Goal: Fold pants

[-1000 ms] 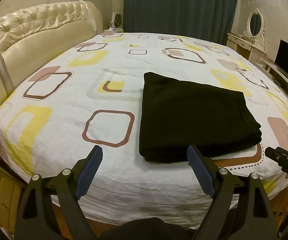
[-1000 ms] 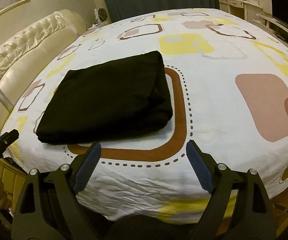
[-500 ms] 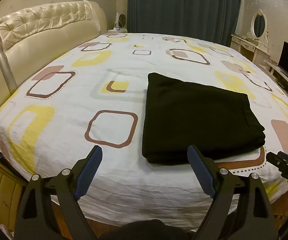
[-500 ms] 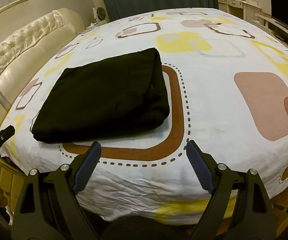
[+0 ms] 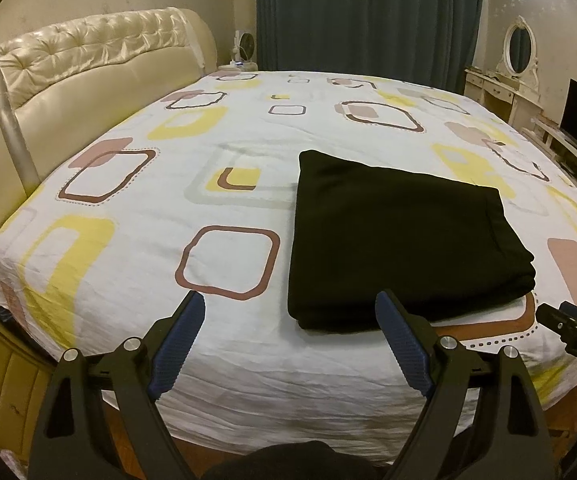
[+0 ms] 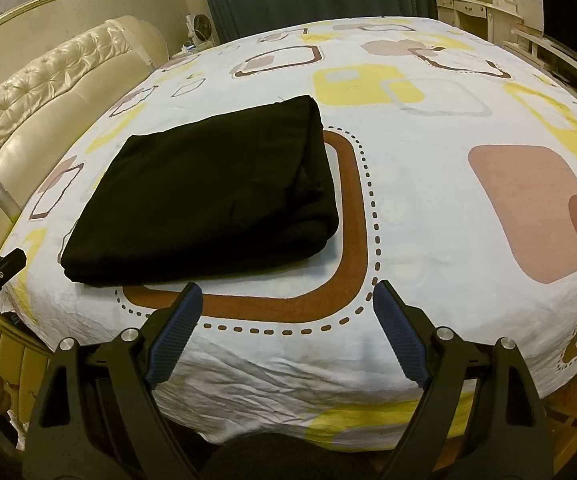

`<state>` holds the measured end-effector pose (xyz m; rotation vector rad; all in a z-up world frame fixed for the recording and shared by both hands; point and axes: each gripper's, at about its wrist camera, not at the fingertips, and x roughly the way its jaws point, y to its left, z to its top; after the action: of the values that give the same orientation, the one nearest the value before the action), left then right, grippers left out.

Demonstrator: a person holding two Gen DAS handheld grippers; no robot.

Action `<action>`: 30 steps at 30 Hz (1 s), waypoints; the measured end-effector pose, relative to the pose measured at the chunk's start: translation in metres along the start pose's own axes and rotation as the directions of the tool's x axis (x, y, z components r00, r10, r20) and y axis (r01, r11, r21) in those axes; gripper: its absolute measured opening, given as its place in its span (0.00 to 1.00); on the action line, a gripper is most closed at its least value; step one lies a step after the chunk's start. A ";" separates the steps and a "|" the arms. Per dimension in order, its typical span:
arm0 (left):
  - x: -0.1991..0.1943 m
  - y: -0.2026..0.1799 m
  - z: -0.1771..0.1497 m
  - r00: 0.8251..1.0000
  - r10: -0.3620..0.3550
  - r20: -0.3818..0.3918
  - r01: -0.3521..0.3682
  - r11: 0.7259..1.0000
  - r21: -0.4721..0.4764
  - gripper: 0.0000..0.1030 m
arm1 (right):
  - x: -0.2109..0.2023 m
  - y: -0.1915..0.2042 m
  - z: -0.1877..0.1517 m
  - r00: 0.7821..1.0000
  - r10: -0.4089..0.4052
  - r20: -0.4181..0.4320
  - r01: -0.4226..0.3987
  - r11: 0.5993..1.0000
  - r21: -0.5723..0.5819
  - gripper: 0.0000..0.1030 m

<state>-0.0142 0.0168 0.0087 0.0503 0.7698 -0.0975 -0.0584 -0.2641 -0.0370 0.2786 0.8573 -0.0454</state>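
Black cloth, the pants (image 5: pixel 400 236), lies folded into a squarish, layered packet on the bed (image 5: pixel 128 216), right of centre in the left wrist frame and left of centre in the right wrist frame (image 6: pixel 204 196). Its stacked edges show at the lower right corner of the packet, and it rests partly across a brown band printed on the white, yellow and pink patterned sheet.

Against the frames from a second ago the packet keeps the same shape and the same place on the print; what has changed is the viewpoint. In both views the bed edge sits a little further from the cameras and more of the room shows, so both tools seem to have drawn back from the pants. Judged from that, the folding looks finished and the hands are retreating rather than reaching for another fold.

The left gripper (image 5: pixel 290 338) holds nothing, its blue-padded jaws spread wide over the near edge of the sheet, just short of the packet. The right gripper (image 6: pixel 288 330) is likewise spread and empty, hanging over the brown band, apart from the cloth. Each tool's tip peeks into the other's view at the frame edge.

Outward, a cream tufted headboard (image 5: pixel 88 64) fills the upper left, dark teal curtains (image 5: pixel 368 16) the top centre, and a white dressing table with an oval mirror (image 5: pixel 520 46) the upper right
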 end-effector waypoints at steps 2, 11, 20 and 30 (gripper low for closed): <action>0.000 0.000 0.000 1.000 0.009 -0.002 -0.009 1.000 0.002 0.84 | 0.000 0.000 0.000 1.000 -0.001 -0.001 0.001 1.000 -0.001 0.84; 0.003 0.002 0.002 1.000 0.016 -0.024 -0.016 1.000 -0.006 0.84 | 0.004 0.001 -0.001 1.000 0.005 -0.010 -0.005 1.000 -0.008 0.84; 0.004 0.000 0.003 0.999 0.035 -0.029 -0.035 0.999 0.005 0.84 | 0.004 0.003 -0.002 1.000 0.006 -0.013 -0.006 1.000 -0.009 0.84; 0.002 -0.004 0.001 0.999 0.037 -0.023 -0.037 0.999 0.022 0.84 | 0.005 0.003 -0.003 1.000 0.009 -0.016 -0.009 1.000 -0.009 0.84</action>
<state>-0.0121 0.0124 0.0079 0.0864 0.7905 -0.0704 -0.0568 -0.2603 -0.0413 0.2748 0.8719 -0.0313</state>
